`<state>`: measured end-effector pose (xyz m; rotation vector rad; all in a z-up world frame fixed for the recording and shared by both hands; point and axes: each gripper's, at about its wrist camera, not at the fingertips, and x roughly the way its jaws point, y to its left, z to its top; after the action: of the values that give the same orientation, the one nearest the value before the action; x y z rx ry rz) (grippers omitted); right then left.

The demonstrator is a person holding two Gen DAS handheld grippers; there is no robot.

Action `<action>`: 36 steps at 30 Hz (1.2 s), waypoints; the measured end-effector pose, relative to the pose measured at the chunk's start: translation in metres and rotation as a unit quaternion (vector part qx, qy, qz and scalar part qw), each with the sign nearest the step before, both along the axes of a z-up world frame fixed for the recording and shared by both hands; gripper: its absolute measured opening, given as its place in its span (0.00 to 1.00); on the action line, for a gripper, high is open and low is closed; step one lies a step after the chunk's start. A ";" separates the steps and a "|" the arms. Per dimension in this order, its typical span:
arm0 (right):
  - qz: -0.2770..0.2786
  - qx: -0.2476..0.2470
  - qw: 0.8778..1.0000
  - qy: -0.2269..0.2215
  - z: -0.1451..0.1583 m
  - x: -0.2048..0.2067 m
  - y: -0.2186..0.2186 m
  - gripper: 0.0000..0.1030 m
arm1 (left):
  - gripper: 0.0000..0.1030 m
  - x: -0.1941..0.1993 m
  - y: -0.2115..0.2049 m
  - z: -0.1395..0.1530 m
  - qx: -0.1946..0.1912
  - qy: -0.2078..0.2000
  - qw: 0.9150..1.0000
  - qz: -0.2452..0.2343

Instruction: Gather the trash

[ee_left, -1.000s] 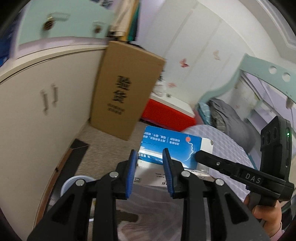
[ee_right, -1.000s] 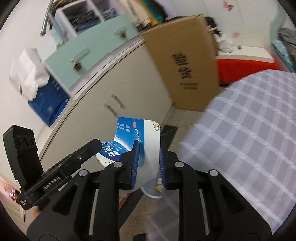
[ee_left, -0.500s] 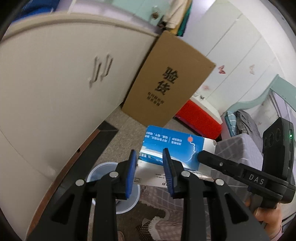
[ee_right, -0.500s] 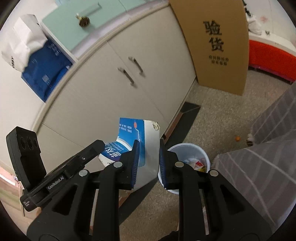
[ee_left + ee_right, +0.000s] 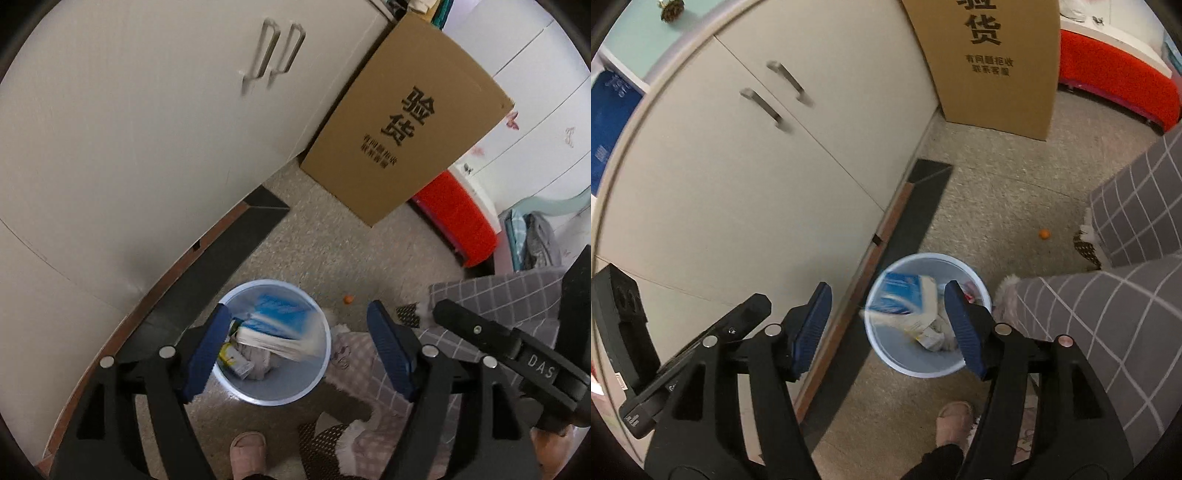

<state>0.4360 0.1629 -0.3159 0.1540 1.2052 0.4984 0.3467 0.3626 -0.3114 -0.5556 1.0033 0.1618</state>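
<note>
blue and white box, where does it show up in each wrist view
Left wrist view: the blue and white box lies blurred in the pale blue trash bin, lower centre, between the fingers of the open left gripper.
Right wrist view: the same box is in the bin, just right of centre.
Shared landmark: the small orange ball on the floor, up and to the right of the bin.

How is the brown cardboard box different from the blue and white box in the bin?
The brown cardboard box stands upright on the floor, leaning on the cabinet; the blue and white box lies tilted inside the bin. The brown one looks far larger and shows black printed characters; the other is blue on top, white on its side, and blurred. Neither is held by a tool.
</note>
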 end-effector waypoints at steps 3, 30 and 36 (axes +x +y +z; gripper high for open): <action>0.010 -0.017 1.000 -0.002 -0.002 -0.008 0.003 0.62 | 0.73 -0.002 -0.003 -0.002 0.004 0.004 1.000 -0.003; -0.002 0.026 0.986 -0.163 0.192 -0.138 -0.089 0.80 | 0.81 -0.116 -0.106 0.209 0.132 -0.110 0.985 0.000; -0.030 0.051 0.977 -0.205 0.240 -0.186 -0.159 0.82 | 0.88 -0.159 -0.170 0.258 0.173 -0.176 0.968 -0.044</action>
<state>0.2502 0.0042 -0.0755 0.1653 0.7699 0.5096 0.1880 0.1931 -0.0539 -0.2083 0.6322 0.1482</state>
